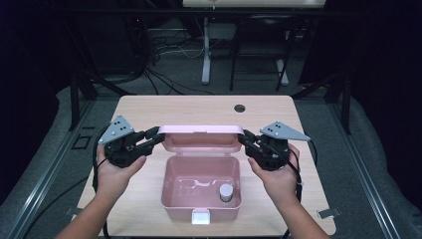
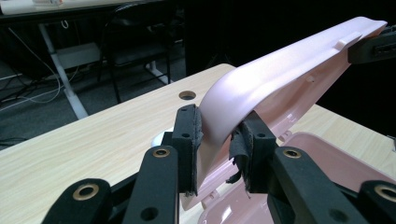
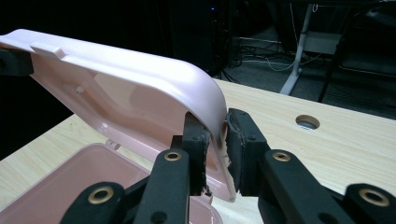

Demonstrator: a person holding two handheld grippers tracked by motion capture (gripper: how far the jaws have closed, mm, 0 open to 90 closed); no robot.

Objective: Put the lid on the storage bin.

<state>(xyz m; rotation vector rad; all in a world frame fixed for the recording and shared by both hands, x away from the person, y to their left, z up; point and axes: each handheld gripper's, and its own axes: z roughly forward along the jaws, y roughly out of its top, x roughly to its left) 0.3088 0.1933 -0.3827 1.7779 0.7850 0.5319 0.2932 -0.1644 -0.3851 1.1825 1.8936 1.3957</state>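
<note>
A pink plastic box stands open in the middle of the table, its hinged lid raised upright behind it. My left gripper is shut on the lid's left end, one pad on each face. My right gripper is shut on the lid's right end the same way. A small grey-capped cylinder stands inside the box near its front right corner. A white latch hangs at the box's front.
The light wooden table has a round cable hole near its far edge. Beyond it stand desk legs, a chair and cables on a dark floor. Metal rails run along both sides of the table.
</note>
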